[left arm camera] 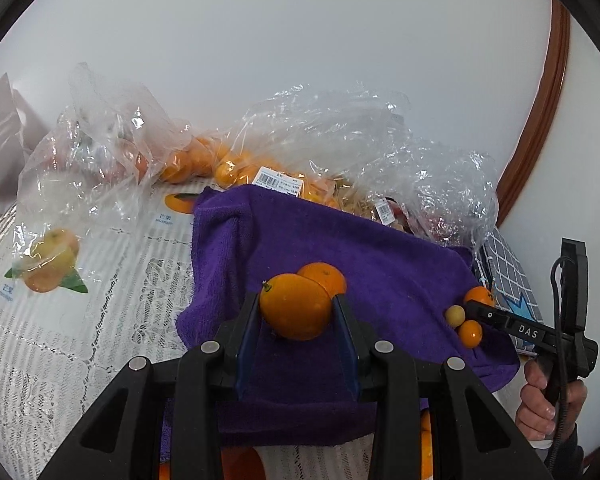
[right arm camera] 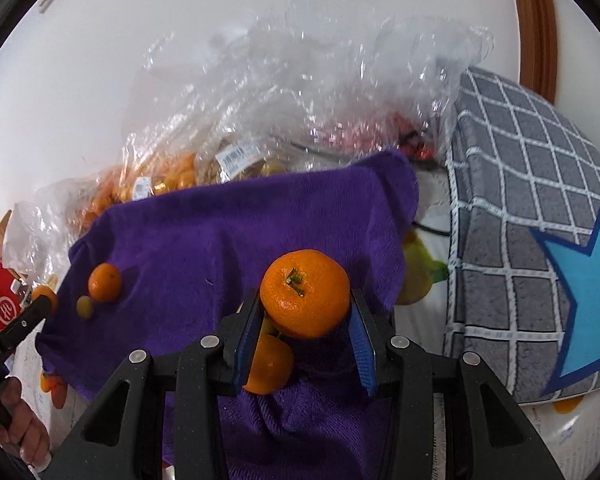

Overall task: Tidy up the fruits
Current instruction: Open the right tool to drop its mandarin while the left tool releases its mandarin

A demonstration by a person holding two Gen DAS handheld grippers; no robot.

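Observation:
A purple towel lies on the table. My left gripper is shut on an orange just above the towel; a second orange lies right behind it. My right gripper is shut on a mandarin with a green stem, over the towel. Another orange and a small yellowish fruit lie under the right fingers. In the left wrist view the right gripper shows at the towel's right edge, with a small yellow fruit and a small orange beside it.
Clear plastic bags holding oranges and other fruit lie behind the towel. One bag with a yellow fruit lies at left on the lace tablecloth. A grey checked cushion stands at right. A white wall is behind.

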